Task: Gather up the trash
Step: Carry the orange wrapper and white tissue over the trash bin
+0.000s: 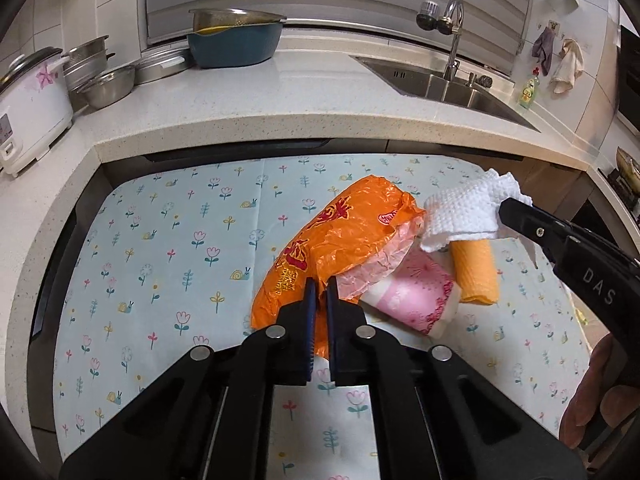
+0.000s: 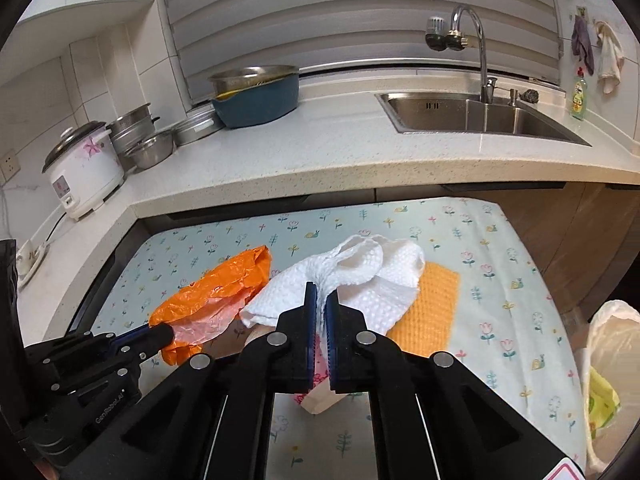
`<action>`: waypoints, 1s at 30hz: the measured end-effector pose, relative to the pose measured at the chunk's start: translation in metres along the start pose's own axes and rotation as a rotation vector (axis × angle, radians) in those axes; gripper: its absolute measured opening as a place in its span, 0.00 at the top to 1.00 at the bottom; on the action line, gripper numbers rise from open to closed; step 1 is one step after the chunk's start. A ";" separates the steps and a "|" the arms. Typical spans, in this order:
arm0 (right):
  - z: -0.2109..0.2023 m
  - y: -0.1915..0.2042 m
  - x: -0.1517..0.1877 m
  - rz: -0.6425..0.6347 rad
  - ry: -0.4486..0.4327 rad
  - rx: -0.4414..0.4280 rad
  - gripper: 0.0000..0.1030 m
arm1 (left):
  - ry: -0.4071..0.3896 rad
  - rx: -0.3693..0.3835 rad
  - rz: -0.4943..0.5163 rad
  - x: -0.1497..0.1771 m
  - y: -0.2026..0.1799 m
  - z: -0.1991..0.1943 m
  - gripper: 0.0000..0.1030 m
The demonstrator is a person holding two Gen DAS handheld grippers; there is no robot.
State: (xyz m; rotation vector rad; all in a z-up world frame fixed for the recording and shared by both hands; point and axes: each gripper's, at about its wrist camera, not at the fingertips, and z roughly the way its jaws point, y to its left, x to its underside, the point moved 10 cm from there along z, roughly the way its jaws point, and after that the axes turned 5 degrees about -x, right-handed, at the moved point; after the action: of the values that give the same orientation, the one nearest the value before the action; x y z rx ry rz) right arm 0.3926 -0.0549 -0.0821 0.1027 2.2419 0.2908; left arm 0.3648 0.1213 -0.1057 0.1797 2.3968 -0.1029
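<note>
An orange plastic bag (image 1: 336, 248) lies on the floral tablecloth (image 1: 168, 240). My left gripper (image 1: 321, 285) is shut on the bag's near edge; it also shows in the right wrist view (image 2: 160, 330). My right gripper (image 2: 321, 294) is shut on a crumpled white paper towel (image 2: 360, 276), held above the table; it also shows in the left wrist view (image 1: 504, 210) with the towel (image 1: 460, 212). A pink paper cup (image 1: 412, 300) lies on its side under the bag's mouth. An orange-yellow cloth (image 1: 476, 272) lies beside the cup.
A stone counter (image 1: 280, 96) wraps around the table. It carries a rice cooker (image 1: 28, 108), steel pots (image 1: 100, 76), a blue basin (image 1: 236, 44) and a sink (image 1: 448, 84) with a tap. A white trash bag (image 2: 608, 360) hangs at the table's right.
</note>
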 end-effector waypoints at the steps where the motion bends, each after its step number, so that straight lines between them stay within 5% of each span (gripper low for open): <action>1: -0.008 -0.005 -0.003 0.004 -0.012 0.005 0.96 | -0.009 0.006 0.001 -0.003 -0.006 -0.006 0.96; 14: -0.121 -0.101 -0.014 0.084 -0.129 0.096 0.96 | -0.081 0.106 0.113 -0.015 -0.137 -0.067 0.96; 30: -0.222 -0.243 0.018 0.217 -0.192 0.233 0.96 | -0.072 0.224 0.254 0.012 -0.302 -0.096 0.96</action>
State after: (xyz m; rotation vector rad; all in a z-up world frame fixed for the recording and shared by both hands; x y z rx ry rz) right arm 0.2155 -0.3258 -0.0189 0.4802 2.0673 0.1280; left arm 0.2447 -0.1638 -0.0354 0.5722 2.2661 -0.2551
